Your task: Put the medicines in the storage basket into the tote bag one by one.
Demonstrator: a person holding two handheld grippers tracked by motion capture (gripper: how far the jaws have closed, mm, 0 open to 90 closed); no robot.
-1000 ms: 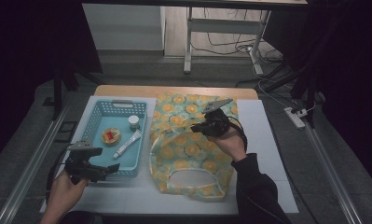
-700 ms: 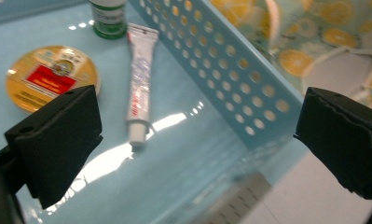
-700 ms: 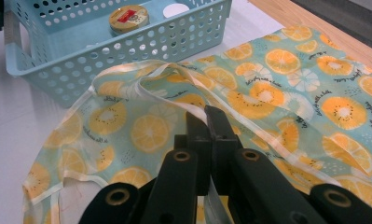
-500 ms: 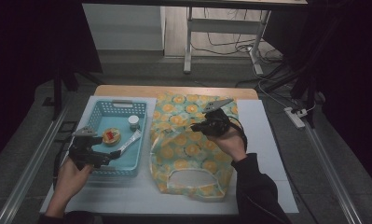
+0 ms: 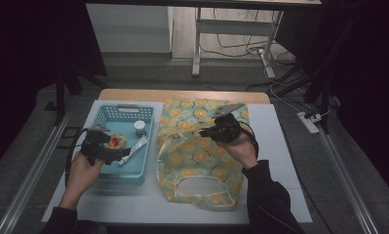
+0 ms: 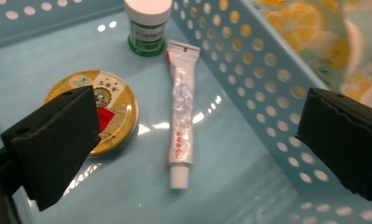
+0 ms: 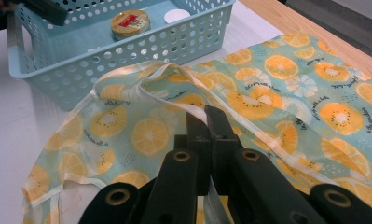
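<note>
A person's left gripper (image 5: 115,154) has moved from the near left corner of the table to a spot over the blue basket (image 5: 100,117), its jaws spread wide above the contents. In the left gripper view, the jaws frame a white tube (image 6: 180,111) lying on the basket floor, with a round yellow tin (image 6: 110,99) just to the tube's left, partly behind one jaw, and a small green jar with a white lid (image 6: 148,24) at the far end. Nothing is gripped there yet; the advance suggests one of these three items, most likely the tube, is about to be picked.

The right gripper (image 5: 207,131) has stayed put over the bag (image 5: 197,161), a fruit-print cloth bag lying flat on the white mat (image 5: 280,161) to the right of the basket. Its jaws are pressed together, pinching the bag's pale-trimmed edge (image 7: 200,112) and lifting it into a raised fold, which appears to hold the mouth up towards the basket, ready to receive whatever comes across.

The count: one basket, one bag, one tube, one tin, one jar, two grippers. All three small items lie inside the basket on the left of the table; the bag sits just beside it. Packing appears to be at its start.
</note>
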